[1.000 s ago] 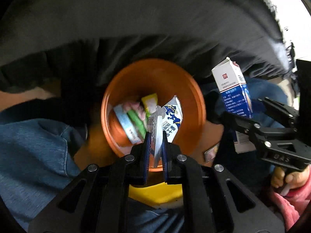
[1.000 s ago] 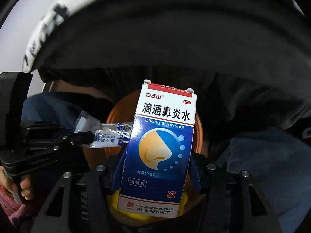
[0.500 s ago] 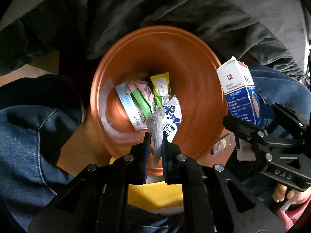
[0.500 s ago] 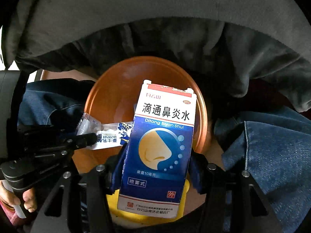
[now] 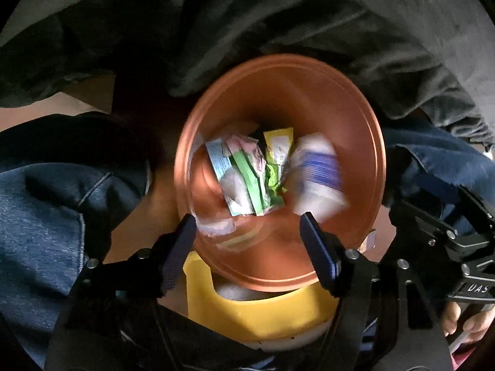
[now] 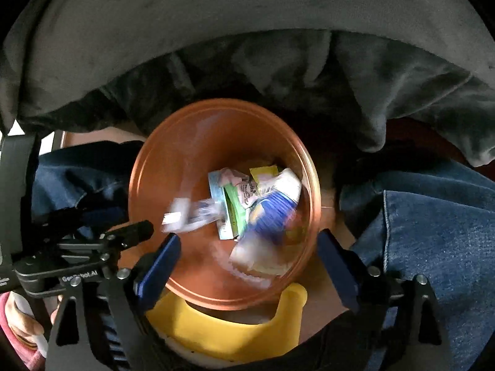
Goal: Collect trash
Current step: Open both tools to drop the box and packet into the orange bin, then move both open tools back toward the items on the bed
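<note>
Nearest to the left gripper (image 5: 247, 225), just under its base, sits a yellow plastic piece (image 5: 247, 312); the same yellow piece lies under the right gripper (image 6: 247, 247) too. Beyond the fingertips of both is the orange bin (image 5: 355, 123), its mouth open toward the cameras. Blue jeans (image 5: 40, 216) are on both sides of the bin, and a dark grey garment (image 5: 278, 15) hangs above its far rim. Nothing blocks the way between the grippers and the bin mouth.

Left gripper: jaws are opening, wide apart, nothing pressed btw. the pads. The small white-blue sachet (image 6: 188, 215) is a blurred streak inside the bin, ahead-left of the right gripper, long axis about sideways. Right gripper: jaws also opening, apart, not pressing anything. The blue-white medicine box (image 6: 272, 213) is blurred, inside the bin just ahead of the pads, long axis tilted, top end pointing away to upper right.

Deeper in the bin lie older wrappers (image 5: 244, 179), green, pink, yellow, light blue.

Vs. one sec. ago: left jaws were clamped on the sachet, right jaws on the box, upright; now both things are free in the bin. The bin looks bigger and closer in both views.
</note>
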The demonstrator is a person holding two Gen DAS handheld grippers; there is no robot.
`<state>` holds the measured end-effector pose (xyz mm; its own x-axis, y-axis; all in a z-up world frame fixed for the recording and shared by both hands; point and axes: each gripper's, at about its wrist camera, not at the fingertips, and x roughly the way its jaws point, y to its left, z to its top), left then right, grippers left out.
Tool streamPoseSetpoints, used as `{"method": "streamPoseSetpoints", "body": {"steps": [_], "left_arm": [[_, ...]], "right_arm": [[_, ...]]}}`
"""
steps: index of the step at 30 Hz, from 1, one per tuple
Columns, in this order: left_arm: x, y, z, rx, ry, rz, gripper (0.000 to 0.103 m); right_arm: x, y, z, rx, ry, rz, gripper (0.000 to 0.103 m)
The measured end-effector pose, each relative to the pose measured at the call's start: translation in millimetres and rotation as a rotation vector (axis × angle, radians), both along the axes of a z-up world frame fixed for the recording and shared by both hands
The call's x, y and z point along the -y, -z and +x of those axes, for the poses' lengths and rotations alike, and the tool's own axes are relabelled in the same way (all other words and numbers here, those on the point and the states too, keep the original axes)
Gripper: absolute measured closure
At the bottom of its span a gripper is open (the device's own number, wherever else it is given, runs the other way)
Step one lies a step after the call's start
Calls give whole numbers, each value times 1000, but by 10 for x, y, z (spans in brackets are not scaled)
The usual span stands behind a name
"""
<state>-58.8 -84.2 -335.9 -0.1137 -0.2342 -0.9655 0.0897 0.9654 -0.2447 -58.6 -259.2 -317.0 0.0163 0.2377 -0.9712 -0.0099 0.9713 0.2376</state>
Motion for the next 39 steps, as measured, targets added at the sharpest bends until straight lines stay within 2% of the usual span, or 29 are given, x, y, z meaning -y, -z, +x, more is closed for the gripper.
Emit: {"method": "streamPoseSetpoints", "body": {"steps": [1, 5, 22, 27, 31, 33, 36, 38, 39], "left_arm": [[-14, -1, 7, 0, -5, 4, 28], [-56, 7, 19, -7, -23, 9, 26], [-40, 5, 8, -13, -25, 19, 25], [-22, -138, -10, 33, -5, 58, 25], [-26, -476, -14, 112, 9, 61, 25], [-34, -722, 9, 171, 11, 48, 25], [-53, -1266, 71, 299, 9, -5, 25], [-62, -1579, 112, 388, 13, -24, 25], [-65, -1724, 134, 433, 15, -26, 20]], "right_arm": [[19, 3, 3, -1, 8, 2, 11], [43, -6, 3, -2, 15, -4, 11], [48, 7, 3, -5, 22, -12, 11], [39, -87, 1, 24, 20, -29, 11], [50, -360, 24, 86, 16, -17, 11], [66, -641, 68, 155, 8, -3, 11], [90, -1035, 144, 258, 8, 25, 10], [137, -1373, 206, 357, 14, 36, 7], [159, -1509, 237, 398, 19, 35, 7]]}}
